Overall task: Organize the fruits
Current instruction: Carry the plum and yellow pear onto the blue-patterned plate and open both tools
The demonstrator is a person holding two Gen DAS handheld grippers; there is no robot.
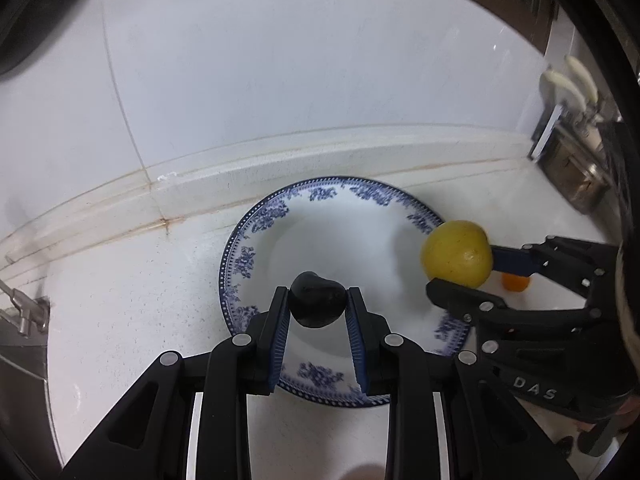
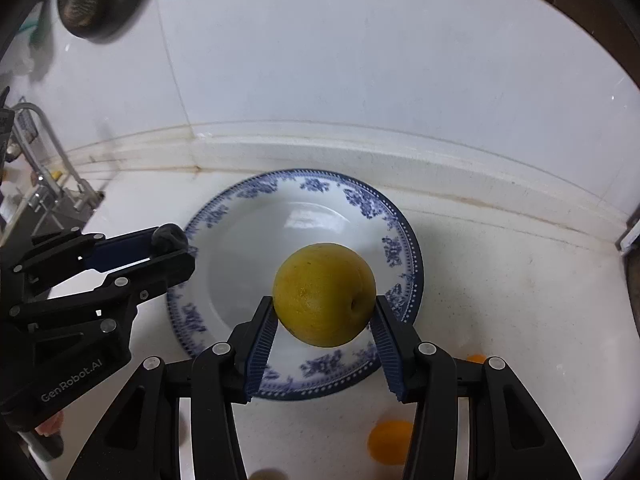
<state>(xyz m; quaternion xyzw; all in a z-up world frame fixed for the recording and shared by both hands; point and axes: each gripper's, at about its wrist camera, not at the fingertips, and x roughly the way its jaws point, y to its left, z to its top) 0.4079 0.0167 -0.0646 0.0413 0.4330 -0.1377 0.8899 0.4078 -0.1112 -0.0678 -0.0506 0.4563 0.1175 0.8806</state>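
On the white worktop stands a blue-patterned plate, with a small orange fruit lying near it. Above the plate, the right hand-held gripper holds a yellow pear between its pads. The left hand-held gripper is closed on a small dark fruit above the plate's near rim.

- Left tongs clamp a small dark fruit above the near rim of a blue-patterned plate.
- To their right, right tongs grip a yellow fruit over the plate's edge.
- An orange fruit lies on the worktop beyond.
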